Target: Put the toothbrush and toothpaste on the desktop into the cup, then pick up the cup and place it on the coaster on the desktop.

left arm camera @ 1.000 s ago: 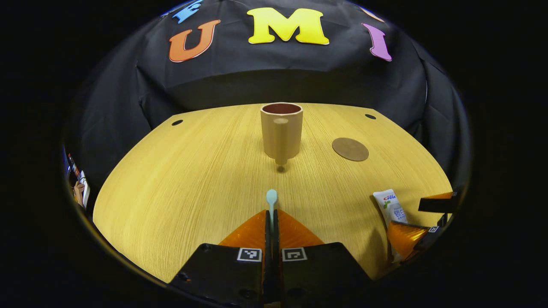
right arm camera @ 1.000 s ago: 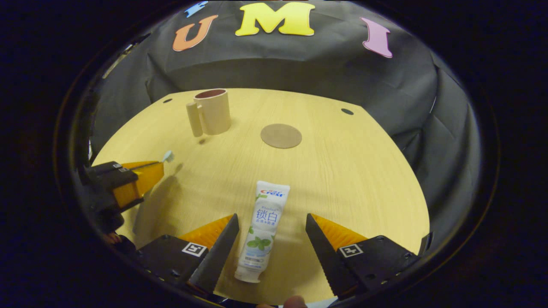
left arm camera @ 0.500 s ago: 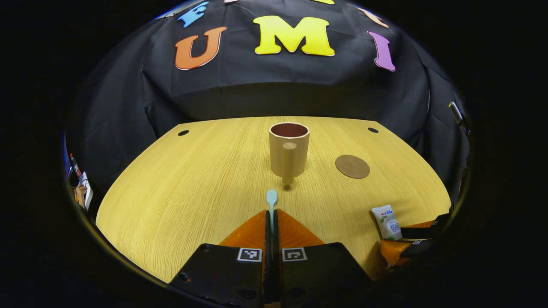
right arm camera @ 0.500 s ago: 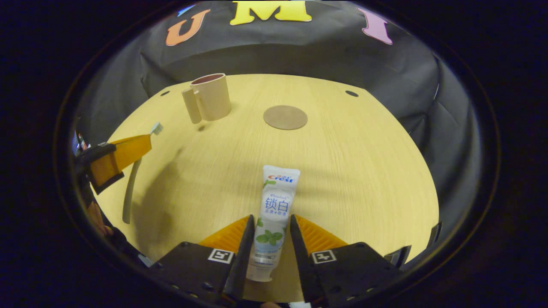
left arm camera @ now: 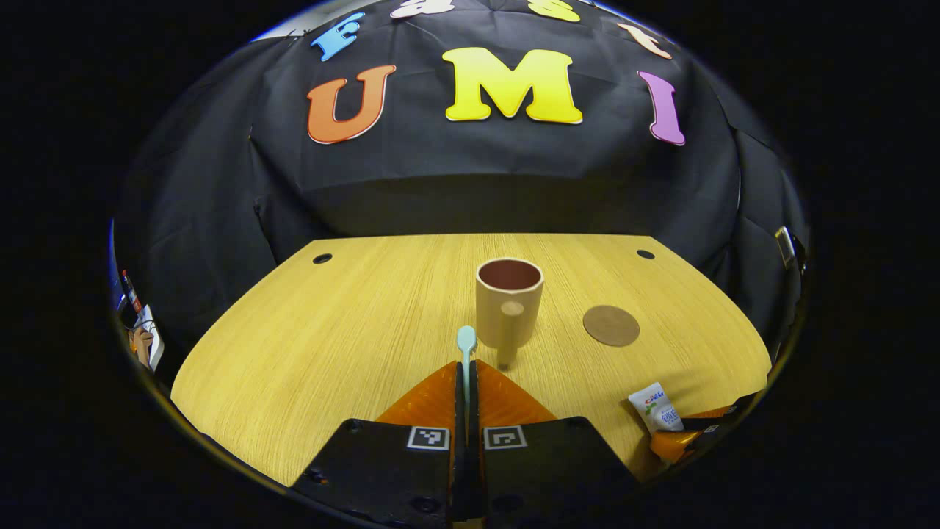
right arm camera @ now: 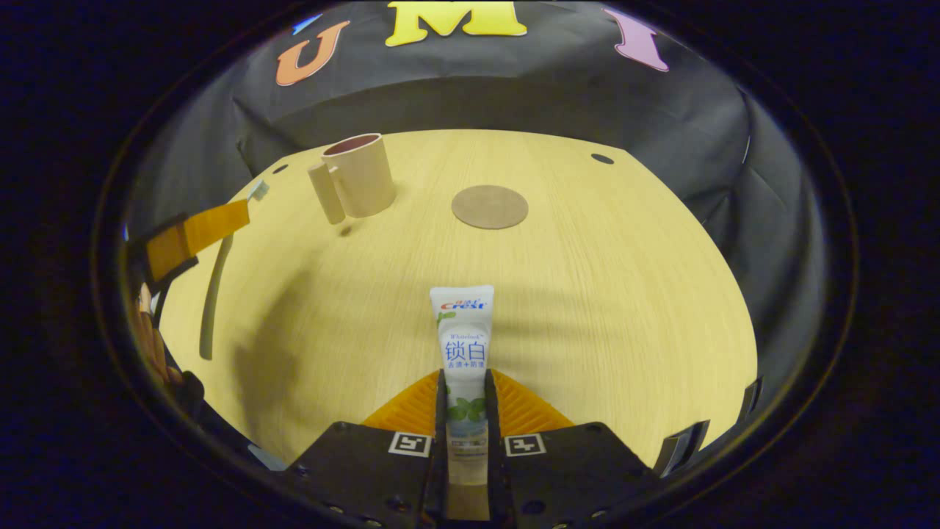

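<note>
In the left gripper view, the left gripper [left arm camera: 467, 382] has its two fingers pressed together on the toothbrush [left arm camera: 465, 345], whose pale head juts forward past the fingertips and stands clear above the desktop [left arm camera: 323, 345]. Just beyond the brush head stands the cup [left arm camera: 508, 301], upright, its handle turned toward the camera and its dark inside showing nothing in it. The coaster [left arm camera: 611, 325] lies flat on the desktop to the right of the cup, near it but apart, with nothing on it. At the lower right edge of this view the toothpaste [left arm camera: 657, 408] shows, held by the other gripper. In the right gripper view, the right gripper [right arm camera: 465, 400] has both fingers closed narrowly on the lower half of the toothpaste tube, which points forward along the fingers. Farther off, the coaster [right arm camera: 490, 206] lies ahead, and the cup [right arm camera: 360, 176] stands to the far left. The left gripper [right arm camera: 198, 235] shows at the left edge, the toothbrush handle [right arm camera: 213, 294] hanging below it.
</note>
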Demonstrator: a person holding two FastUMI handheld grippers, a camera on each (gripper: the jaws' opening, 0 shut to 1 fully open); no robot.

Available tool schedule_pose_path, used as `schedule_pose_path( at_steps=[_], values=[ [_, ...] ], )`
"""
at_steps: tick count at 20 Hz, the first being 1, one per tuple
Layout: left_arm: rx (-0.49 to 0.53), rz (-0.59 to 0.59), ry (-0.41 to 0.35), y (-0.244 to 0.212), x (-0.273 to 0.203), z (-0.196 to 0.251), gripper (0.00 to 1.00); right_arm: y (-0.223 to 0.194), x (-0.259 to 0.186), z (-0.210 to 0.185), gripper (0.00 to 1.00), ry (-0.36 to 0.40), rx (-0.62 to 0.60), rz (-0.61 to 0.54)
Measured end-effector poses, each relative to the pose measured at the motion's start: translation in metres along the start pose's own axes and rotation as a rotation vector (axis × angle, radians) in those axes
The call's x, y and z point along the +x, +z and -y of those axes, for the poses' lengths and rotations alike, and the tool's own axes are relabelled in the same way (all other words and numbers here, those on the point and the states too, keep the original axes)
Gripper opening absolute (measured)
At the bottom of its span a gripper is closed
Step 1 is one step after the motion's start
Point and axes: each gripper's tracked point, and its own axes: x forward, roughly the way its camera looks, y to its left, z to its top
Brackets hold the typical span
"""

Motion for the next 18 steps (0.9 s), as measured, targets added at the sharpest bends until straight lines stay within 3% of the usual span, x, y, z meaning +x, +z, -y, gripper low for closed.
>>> schedule_pose_path(
  at_steps=[7,18],
  values=[
    [0.021,0.134,-0.003,0.057,0.024,-0.006,0.03,0.039,-0.018,-0.010,0.22,0.048,0.005,0.094],
    [-0.064,0.414,-0.073,0.163,0.061,0.011,0.03,0.084,-0.051,0.020,0.21,0.016,-0.012,0.203]
  ],
)
